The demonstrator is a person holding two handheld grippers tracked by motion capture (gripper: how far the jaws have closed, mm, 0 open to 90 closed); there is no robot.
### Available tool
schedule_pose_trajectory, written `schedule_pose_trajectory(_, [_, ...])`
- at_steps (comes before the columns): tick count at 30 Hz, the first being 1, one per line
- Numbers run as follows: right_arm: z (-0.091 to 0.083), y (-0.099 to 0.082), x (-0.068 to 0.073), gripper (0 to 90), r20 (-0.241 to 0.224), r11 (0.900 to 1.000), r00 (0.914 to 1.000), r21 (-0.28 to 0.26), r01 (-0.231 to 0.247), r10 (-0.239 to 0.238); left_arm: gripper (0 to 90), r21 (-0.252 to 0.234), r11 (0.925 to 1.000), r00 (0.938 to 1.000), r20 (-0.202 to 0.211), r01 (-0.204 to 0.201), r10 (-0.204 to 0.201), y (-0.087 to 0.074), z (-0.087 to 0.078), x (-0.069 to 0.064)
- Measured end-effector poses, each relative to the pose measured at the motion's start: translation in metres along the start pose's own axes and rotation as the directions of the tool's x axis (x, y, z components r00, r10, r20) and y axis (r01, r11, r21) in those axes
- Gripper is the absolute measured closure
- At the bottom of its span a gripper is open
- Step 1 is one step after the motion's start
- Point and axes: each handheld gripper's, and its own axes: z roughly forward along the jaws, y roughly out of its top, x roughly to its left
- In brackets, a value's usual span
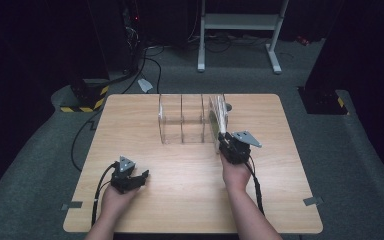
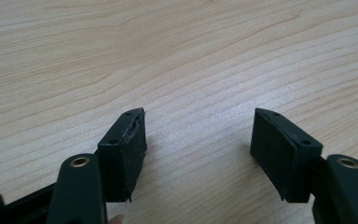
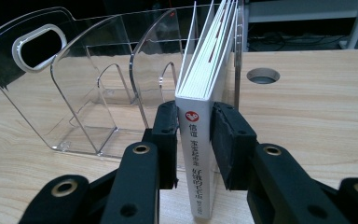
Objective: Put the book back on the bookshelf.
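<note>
White book [image 3: 196, 154] upright, spine toward right gripper [image 3: 195, 140] clamping it, left gripper [image 2: 198, 140] jaws released.

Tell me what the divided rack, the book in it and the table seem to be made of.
Rack: clear, glossy plastic, probably acrylic; the table shows through its walls and the edges catch light.
Book: paper pages, with a smooth white spine printed with characters, likely coated card.
Table: pale wood grain, matte; perhaps laminate rather than solid wood.
</note>
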Motion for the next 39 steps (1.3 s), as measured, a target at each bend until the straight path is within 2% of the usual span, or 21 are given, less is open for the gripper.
schedule_pose_trajectory(30, [0.0052,0.0047,0.0032,69.6,0.012,0.9997,0.9997,-0.013,0.020,-0.020,35.7,0.001,1.0000,1.0000,0.000,-0.004,0.004,0.0000,-0.0001,0.0003])
schedule_pose_trajectory(39, [0.0013,0.0080,0.0016,61.2,-0.015,1.0000,0.9999,-0.004,0.005,-0.005,35.7,0.000,1.0000,1.0000,-0.001,-0.003,0.003,0.0000,-0.0001,0.0003])
